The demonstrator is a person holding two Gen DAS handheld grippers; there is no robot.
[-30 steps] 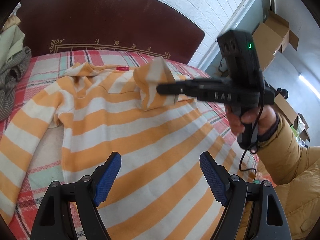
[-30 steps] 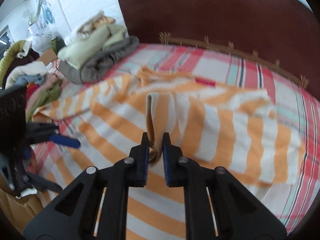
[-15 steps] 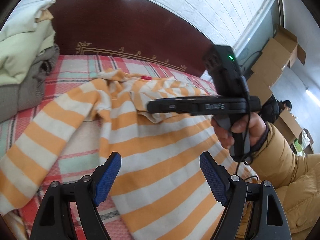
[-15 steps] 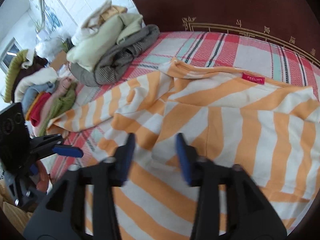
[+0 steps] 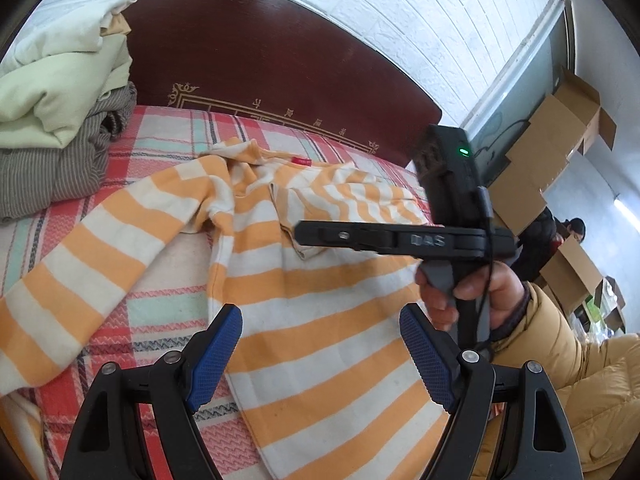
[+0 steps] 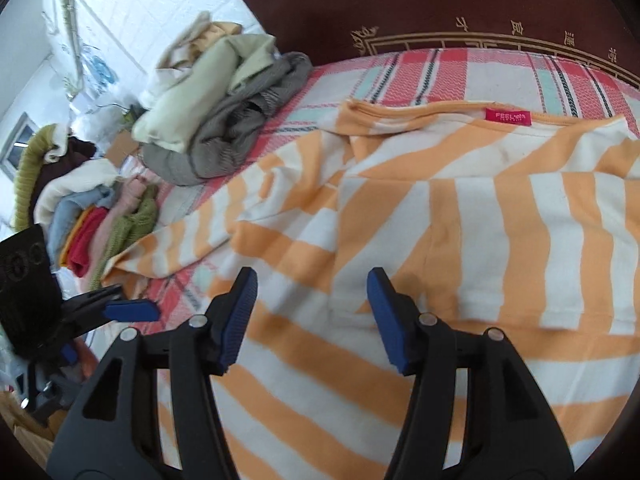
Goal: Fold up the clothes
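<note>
Below the red label point(image 6: 508, 116), the striped shirt point(image 6: 460, 216) lies flat, one sleeve folded in. Both the left gripper point(image 5: 320, 354) and right gripper point(image 6: 310, 316) hover wide and empty, likely freed for the next fold.

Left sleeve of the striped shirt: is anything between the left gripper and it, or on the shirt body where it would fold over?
Nothing visible. The left gripper is open above the striped shirt, with the left sleeve lying flat, uncovered. The right gripper hovers open over the body and could cross the fold.

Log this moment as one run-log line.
task: fold clothes | striped shirt: flat on bed | left hand-held gripper: open | right hand-held gripper: open, empty
</note>
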